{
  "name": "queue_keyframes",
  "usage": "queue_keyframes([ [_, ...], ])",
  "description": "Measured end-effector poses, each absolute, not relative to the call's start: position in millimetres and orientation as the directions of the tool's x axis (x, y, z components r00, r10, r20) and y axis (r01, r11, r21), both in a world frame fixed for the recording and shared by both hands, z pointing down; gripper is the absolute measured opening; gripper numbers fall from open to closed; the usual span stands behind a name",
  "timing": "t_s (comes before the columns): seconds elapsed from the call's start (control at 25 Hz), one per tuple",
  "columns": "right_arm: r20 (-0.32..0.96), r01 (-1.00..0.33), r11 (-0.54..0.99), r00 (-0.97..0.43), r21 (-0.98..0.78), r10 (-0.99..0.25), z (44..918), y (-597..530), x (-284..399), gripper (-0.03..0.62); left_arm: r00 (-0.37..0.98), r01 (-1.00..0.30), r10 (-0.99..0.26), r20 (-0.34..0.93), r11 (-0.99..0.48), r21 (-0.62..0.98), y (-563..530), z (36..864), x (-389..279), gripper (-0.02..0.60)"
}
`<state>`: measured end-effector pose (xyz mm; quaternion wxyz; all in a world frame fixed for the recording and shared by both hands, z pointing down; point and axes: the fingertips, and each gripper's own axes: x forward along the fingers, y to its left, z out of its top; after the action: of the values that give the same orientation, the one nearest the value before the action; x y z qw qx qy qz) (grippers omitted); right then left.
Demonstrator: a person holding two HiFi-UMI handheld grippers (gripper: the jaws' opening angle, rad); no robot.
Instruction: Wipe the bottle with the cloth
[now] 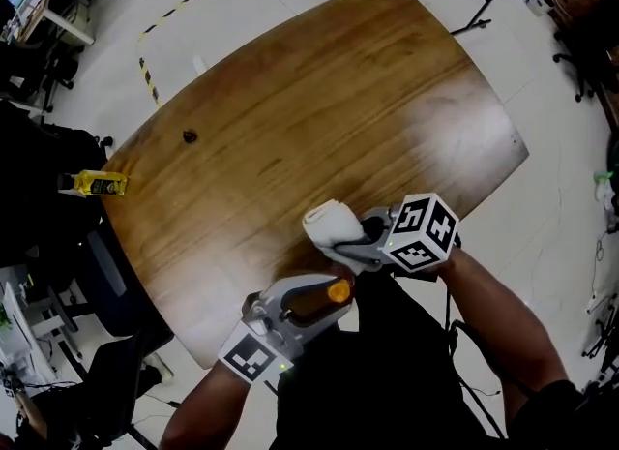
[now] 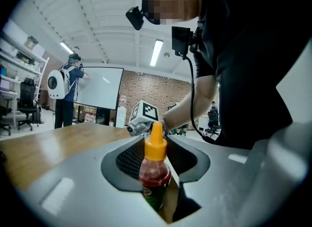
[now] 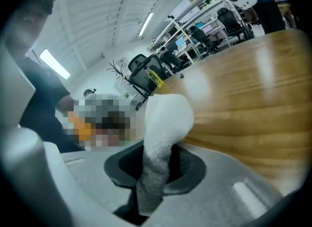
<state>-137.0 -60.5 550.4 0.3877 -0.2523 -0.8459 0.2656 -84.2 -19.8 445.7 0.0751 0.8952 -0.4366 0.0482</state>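
A: Entry, left side. What does the left gripper (image 1: 308, 305) have?

B: Its jaws are clamped on the bottle (image 2: 155, 171). This is a red sauce bottle with an orange nozzle cap and a green label, held by its lower body. The neck and cap stick out past the jaw tips.

A: Bottle location?

B: It is off the table (image 1: 319, 119), at the near edge, close to the person's body. In the head view it lies roughly level, and the cap points toward the right gripper (image 1: 340, 243).

A: Right side?

B: The right gripper is closed tight on the cloth (image 3: 163, 133). The cloth is white and bunched. Its lower part is pinched between the pads, and the free end bulges out beyond the tips in a rounded lump.

A: Cloth relative to the bottle?

B: Near but apart in the head view. The lump sits over the table just past the cap, with the right gripper's jaws between the two. The left gripper view shows the right gripper's marker cube just behind the cap.

A: Contact between cloth and bottle?

B: None shows in any view.

A: Anything else on the table?

B: One small dark object (image 1: 190, 135), well apart from both grippers.
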Motion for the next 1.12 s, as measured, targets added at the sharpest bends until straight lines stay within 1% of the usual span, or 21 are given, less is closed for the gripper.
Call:
queue_keyframes([
  [0.12, 0.586, 0.243, 0.769, -0.526, -0.591, 0.617, 560.7, -59.2, -135.6, 0.072, 0.610, -0.793, -0.782, 0.131, -0.604, 0.086, -21.4, 439.7, -80.9, 0.153],
  [0.24, 0.659, 0.261, 0.819, -0.492, -0.512, 0.569, 575.4, -57.7, -139.2, 0.072, 0.610, -0.792, -0.784, 0.114, -0.603, 0.092, -21.0, 440.3, -84.9, 0.155],
  [0.4, 0.747, 0.344, 0.858, -0.433, -0.380, 0.505, 582.2, -53.3, -146.7, 0.072, 0.604, -0.796, -0.791, 0.095, -0.596, 0.104, -20.2, 439.1, -90.8, 0.155],
  [0.52, 0.776, 0.393, 0.862, -0.413, -0.320, 0.477, 581.2, -51.4, -145.8, 0.072, 0.594, -0.805, -0.798, 0.102, -0.585, 0.101, -19.7, 437.1, -89.6, 0.158],
  [0.6, 0.768, 0.383, 0.862, -0.420, -0.333, 0.484, 580.7, -53.1, -143.1, 0.072, 0.574, -0.819, -0.808, 0.131, -0.564, 0.103, -20.0, 439.8, -88.0, 0.173],
  [0.68, 0.741, 0.349, 0.856, -0.439, -0.381, 0.509, 578.8, -58.1, -140.0, 0.074, 0.534, -0.846, -0.830, 0.160, -0.523, 0.106, -19.5, 443.1, -87.0, 0.213],
  [0.76, 0.693, 0.289, 0.838, -0.470, -0.464, 0.546, 573.8, -68.5, -139.4, 0.075, 0.453, -0.891, -0.876, 0.168, -0.440, 0.113, -19.2, 441.5, -91.1, 0.215],
  [0.84, 0.628, 0.217, 0.798, -0.516, -0.562, 0.583, 561.7, -84.3, -146.7, 0.075, 0.345, -0.938, -0.922, 0.175, -0.329, 0.112, -20.0, 437.8, -97.6, 0.214],
  [0.92, 0.550, 0.185, 0.738, -0.556, -0.649, 0.623, 541.0, -98.0, -162.3, 0.075, 0.258, -0.964, -0.949, 0.180, -0.241, 0.109, -21.6, 434.3, -98.1, 0.221],
  [1.0, 0.457, 0.213, 0.647, -0.551, -0.732, 0.698, 517.0, -98.8, -181.6, 0.075, 0.203, -0.977, -0.960, 0.192, -0.185, 0.107, -25.4, 434.9, -94.1, 0.221],
  [1.08, 0.355, 0.273, 0.518, -0.473, -0.811, 0.806, 497.6, -80.9, -197.6, 0.075, 0.158, -0.986, -0.963, 0.220, -0.143, 0.082, -29.1, 440.2, -90.3, 0.210],
  [1.12, 0.315, 0.298, 0.452, -0.410, -0.840, 0.856, 491.6, -66.4, -203.1, 0.075, 0.136, -0.990, -0.963, 0.232, -0.124, 0.066, -30.0, 442.7, -90.0, 0.185],
])
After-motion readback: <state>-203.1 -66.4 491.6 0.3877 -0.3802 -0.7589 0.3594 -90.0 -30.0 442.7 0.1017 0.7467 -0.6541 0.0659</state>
